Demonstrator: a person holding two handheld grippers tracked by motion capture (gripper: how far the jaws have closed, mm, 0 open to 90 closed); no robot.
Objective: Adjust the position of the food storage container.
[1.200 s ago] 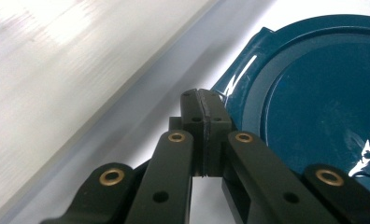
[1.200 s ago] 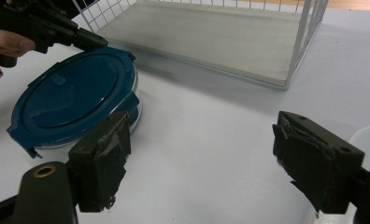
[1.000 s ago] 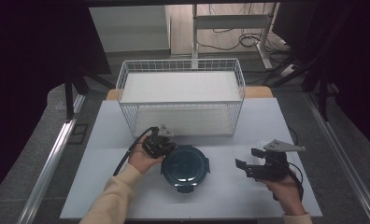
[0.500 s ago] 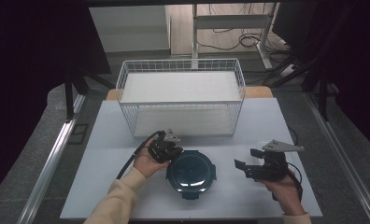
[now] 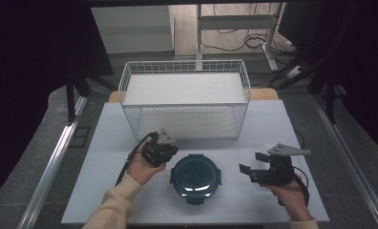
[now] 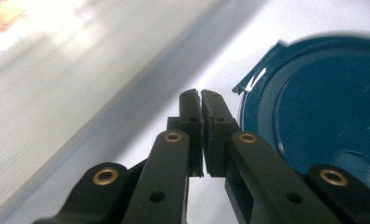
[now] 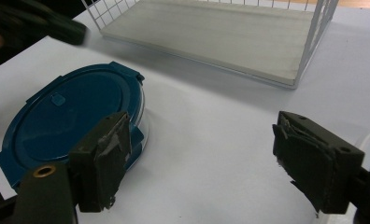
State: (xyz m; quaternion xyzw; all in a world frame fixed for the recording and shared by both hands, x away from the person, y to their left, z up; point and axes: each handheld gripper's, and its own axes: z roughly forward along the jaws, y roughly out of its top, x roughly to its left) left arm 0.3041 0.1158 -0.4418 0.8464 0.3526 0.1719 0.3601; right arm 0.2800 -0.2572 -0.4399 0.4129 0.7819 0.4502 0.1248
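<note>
In the high view the blue-lidded container (image 5: 195,178) sits at lower centre, in the left gripper view the left gripper (image 6: 201,100) is closed beside it, and in the right gripper view the right gripper (image 7: 199,158) gapes wide, so approach squarely to straddle the rim.

1. The round container (image 6: 323,121) runs off the right and top edges of the left gripper view, so only part of its blue lid shows.
2. The wire basket (image 7: 211,42) is cut by the top edge of the right gripper view.
3. In that view the left gripper (image 7: 38,23) is a dark blur at the far left corner.
4. The container's contents stay hidden under its lid.
</note>
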